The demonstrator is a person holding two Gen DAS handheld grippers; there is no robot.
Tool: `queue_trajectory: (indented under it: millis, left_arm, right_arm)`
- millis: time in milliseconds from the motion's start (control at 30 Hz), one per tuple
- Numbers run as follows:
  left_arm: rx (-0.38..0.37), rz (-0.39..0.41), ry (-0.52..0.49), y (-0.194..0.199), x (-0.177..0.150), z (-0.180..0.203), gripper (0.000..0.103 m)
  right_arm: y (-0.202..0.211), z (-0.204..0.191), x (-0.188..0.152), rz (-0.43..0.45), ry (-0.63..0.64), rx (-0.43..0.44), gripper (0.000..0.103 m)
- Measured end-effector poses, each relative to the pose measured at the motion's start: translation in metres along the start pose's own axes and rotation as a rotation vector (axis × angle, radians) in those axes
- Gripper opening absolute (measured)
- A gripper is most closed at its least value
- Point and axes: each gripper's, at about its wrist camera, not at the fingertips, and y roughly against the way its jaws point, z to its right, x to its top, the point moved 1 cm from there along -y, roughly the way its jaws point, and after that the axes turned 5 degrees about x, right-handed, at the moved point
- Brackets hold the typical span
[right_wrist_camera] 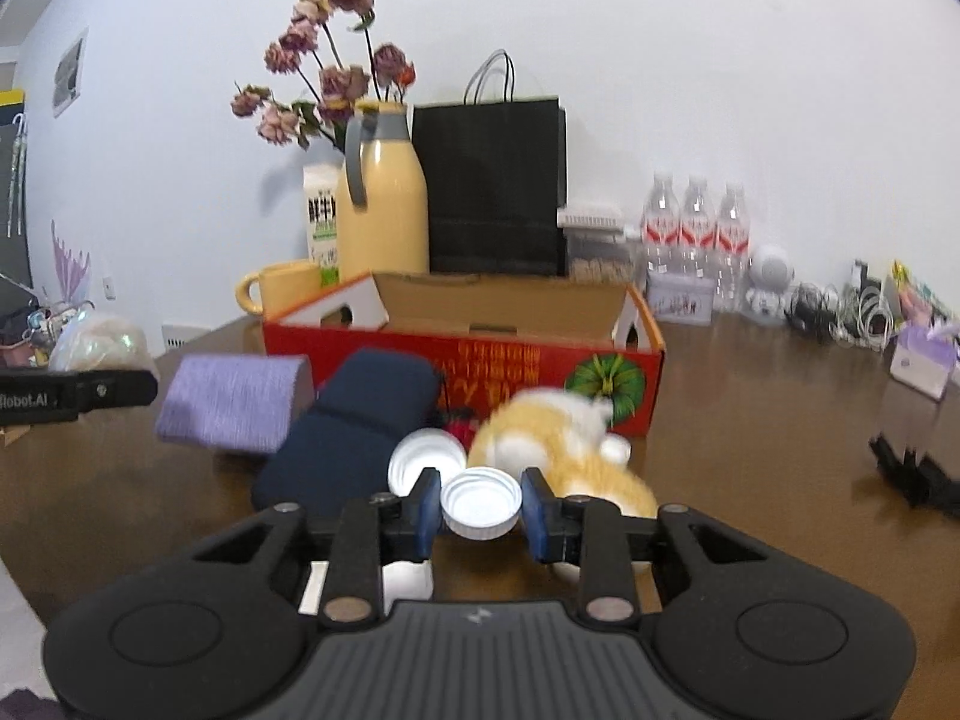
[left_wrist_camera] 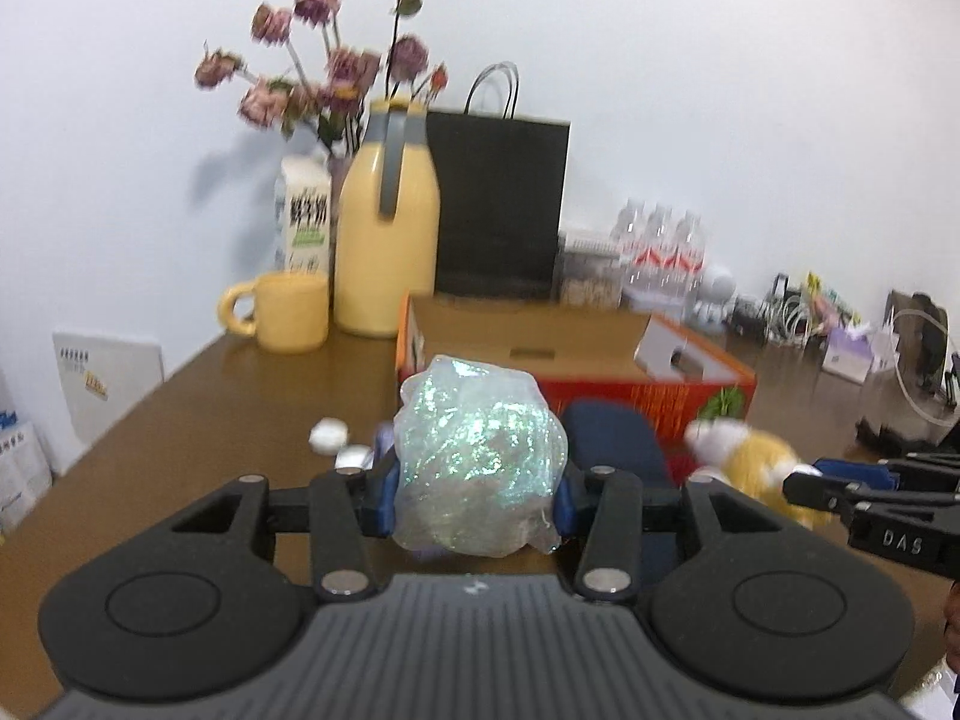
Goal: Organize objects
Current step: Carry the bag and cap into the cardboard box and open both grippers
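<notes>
My left gripper (left_wrist_camera: 477, 486) is shut on a crumpled iridescent wrapper ball (left_wrist_camera: 480, 456), held above the brown table (left_wrist_camera: 240, 408). My right gripper (right_wrist_camera: 482, 510) is shut on a white bottle cap (right_wrist_camera: 481, 510), lifted off the table. A second white cap (right_wrist_camera: 425, 461) lies just behind it. An orange-and-white plush toy (right_wrist_camera: 558, 450) lies beside a dark blue pouch (right_wrist_camera: 354, 438) and a purple cloth (right_wrist_camera: 231, 402), all in front of the open red cardboard box (right_wrist_camera: 462, 354). The left gripper and wrapper ball (right_wrist_camera: 99, 342) show at the left edge of the right wrist view.
Behind the box stand a yellow jug (right_wrist_camera: 381, 204), a yellow mug (right_wrist_camera: 282, 288), a milk carton (right_wrist_camera: 321, 216), a vase of dried flowers (right_wrist_camera: 336, 60), a black paper bag (right_wrist_camera: 492, 180) and water bottles (right_wrist_camera: 696, 234). Two small white items (left_wrist_camera: 336, 441) lie on the table. Cables (right_wrist_camera: 840, 306) clutter the right.
</notes>
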Motion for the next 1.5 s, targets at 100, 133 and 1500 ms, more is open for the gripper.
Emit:
queue_trajectory:
  millis: [100,133,1500]
  left_arm:
    - [-0.016,0.034,-0.001,-0.013,0.020,0.005,0.046]
    - [-0.021,0.043,-0.001,-0.018,0.026,0.007,0.046]
    - [0.016,-0.344,-0.150,-0.266,0.095,0.046,0.103]
  right_arm:
    - [-0.008,0.004,0.016,0.024,0.008,0.003,0.028]
    - [-0.011,0.006,0.022,0.034,0.013,0.002,0.028]
    - [-0.229,0.075,0.119,-0.271,0.071,-0.014,0.091]
